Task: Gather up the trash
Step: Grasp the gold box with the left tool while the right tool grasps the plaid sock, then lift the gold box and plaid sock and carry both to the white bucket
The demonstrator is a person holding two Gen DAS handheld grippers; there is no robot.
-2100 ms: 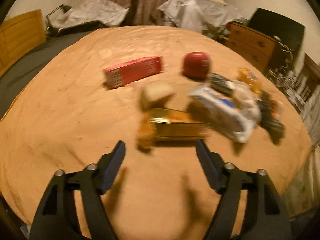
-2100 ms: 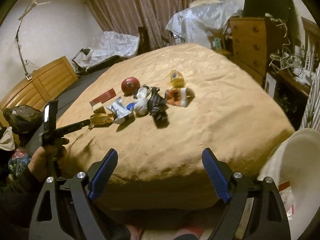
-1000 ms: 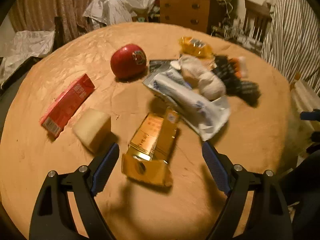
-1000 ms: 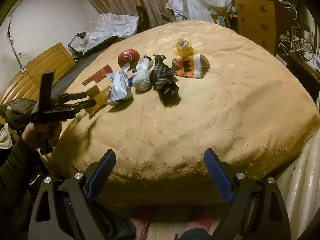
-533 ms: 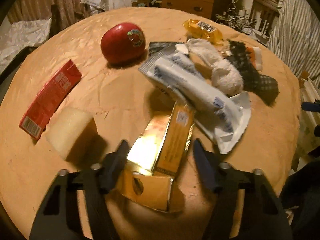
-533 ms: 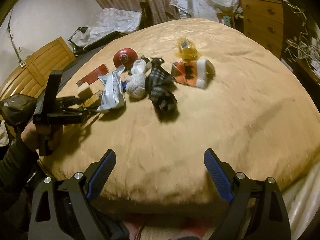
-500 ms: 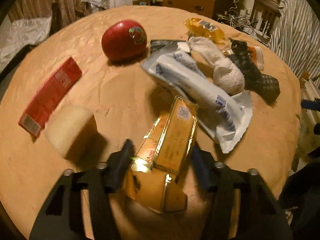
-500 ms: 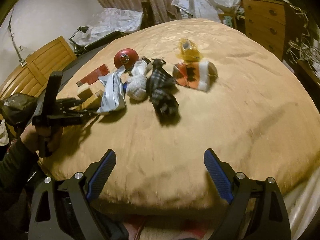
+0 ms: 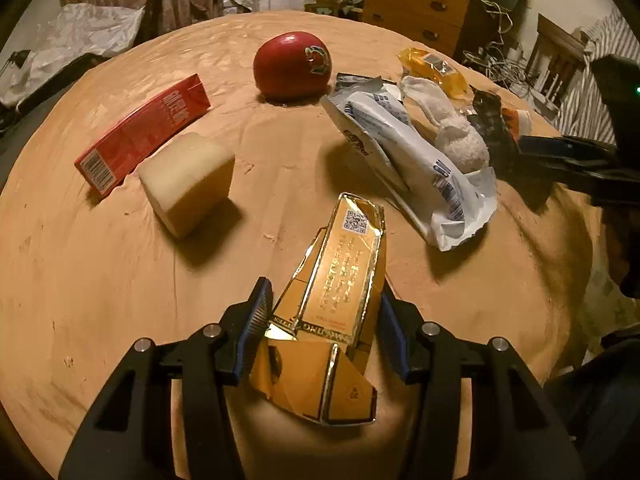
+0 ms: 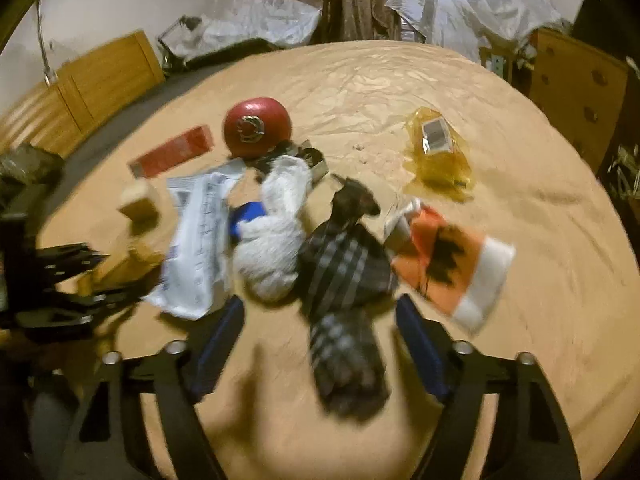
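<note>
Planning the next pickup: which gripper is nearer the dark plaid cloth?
Right. The right gripper hangs open just above the dark plaid cloth, its fingers straddling it. The left gripper is off to the side, shut on the gold carton.

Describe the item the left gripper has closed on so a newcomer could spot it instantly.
On the tan bedspread, look at the near edge of the trash pile, just in front of the white plastic wrapper. The gold carton sits between the left gripper pads: flattened, torn open, shiny foil edges and a QR code, unlike the intact red box.
</note>
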